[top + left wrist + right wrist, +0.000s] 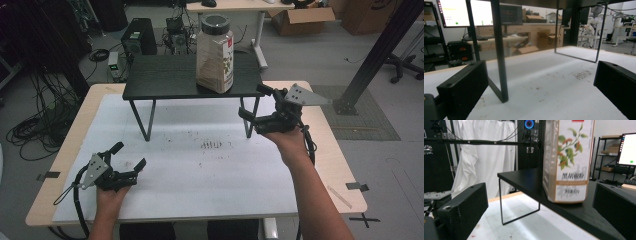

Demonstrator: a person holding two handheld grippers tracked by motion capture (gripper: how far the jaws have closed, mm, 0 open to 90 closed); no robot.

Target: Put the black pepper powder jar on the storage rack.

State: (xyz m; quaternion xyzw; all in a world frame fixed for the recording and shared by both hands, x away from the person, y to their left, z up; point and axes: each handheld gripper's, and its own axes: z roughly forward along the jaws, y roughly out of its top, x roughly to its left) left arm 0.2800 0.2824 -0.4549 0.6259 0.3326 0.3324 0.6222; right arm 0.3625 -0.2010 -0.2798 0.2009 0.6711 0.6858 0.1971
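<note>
Over on the left, the left gripper point(129, 155) rests low on the white mat point(200, 170) near the person's edge of the table point(70, 145), jaws spread wide with nothing between them; its own view looks along the mat toward the legs of the black shelf point(165, 80). Moving across, that little shelf stands at the far middle of the table, and the pepper jar point(215, 55) sits upright on its right half, dark lid on. To the right, the right gripper point(256, 102) is raised to shelf height just beside the shelf's right end, jaws parted and pointed at the jar, not touching it. In the right gripper view the jar point(567, 162) stands between the two jaws but farther off. By my reckoning the work is barely begun: the approach is nearly made, while the grasp and whatever lift or move follows remain.
</note>
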